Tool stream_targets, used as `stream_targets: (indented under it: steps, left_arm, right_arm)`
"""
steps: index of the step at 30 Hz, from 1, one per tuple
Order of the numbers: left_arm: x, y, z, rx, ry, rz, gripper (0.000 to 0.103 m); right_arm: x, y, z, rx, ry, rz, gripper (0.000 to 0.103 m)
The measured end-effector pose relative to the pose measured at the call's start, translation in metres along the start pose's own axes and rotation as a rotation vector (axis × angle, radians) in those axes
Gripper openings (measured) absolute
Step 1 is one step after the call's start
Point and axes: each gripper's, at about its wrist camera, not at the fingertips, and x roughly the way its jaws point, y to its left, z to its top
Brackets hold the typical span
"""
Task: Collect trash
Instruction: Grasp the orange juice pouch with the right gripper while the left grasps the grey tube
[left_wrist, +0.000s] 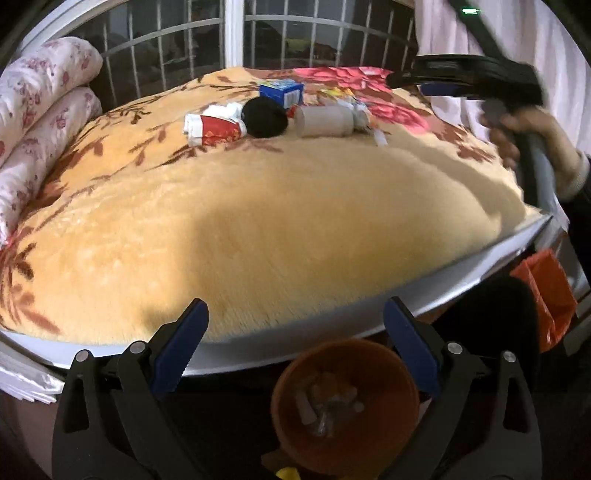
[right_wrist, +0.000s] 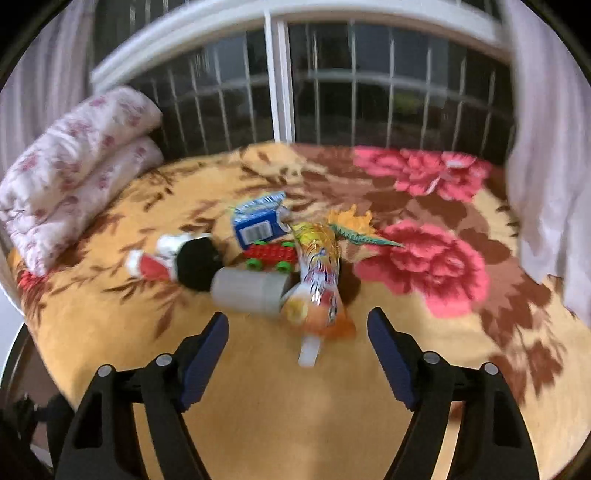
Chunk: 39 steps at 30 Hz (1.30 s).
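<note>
A pile of items lies on the flowered orange blanket (left_wrist: 258, 221): a crushed red and white paper cup (left_wrist: 214, 129), a black ball (left_wrist: 264, 118), a grey tube (left_wrist: 325, 121), a blue carton (left_wrist: 281, 92). In the right wrist view I see the carton (right_wrist: 256, 223), the tube (right_wrist: 249, 290), a shiny snack wrapper (right_wrist: 319, 273), a red toy block with green wheels (right_wrist: 273, 254) and a toy dinosaur (right_wrist: 358, 236). My left gripper (left_wrist: 295, 332) is open and empty above an orange bin (left_wrist: 345, 402) holding trash. My right gripper (right_wrist: 297, 350) is open, just short of the wrapper; it also shows in the left wrist view (left_wrist: 461, 79).
Folded floral quilts (right_wrist: 74, 166) lie at the bed's left side. A barred window (right_wrist: 332, 92) and pale curtains (right_wrist: 546, 166) stand behind the bed. An orange bag (left_wrist: 546, 295) hangs beside the bed edge near the bin.
</note>
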Motion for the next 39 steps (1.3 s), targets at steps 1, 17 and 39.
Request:
stream_targets:
  steps: [1,17,39]
  left_arm:
    - [0.001,0.002,0.002,-0.010,-0.003,-0.009,0.093]
    - [0.005,0.007,0.021,-0.021,-0.021,-0.059,0.093]
    - [0.159,-0.060,0.199,-0.172,0.087,0.079,0.093]
  right_arm:
    - [0.017,-0.005,0.011,0.008,0.046,0.006,0.072]
    - [0.130,-0.045,0.028,0.172,0.320,0.065,0.031]
    - [-0.142,-0.072,-0.142,0.328,-0.305,0.058,0.033]
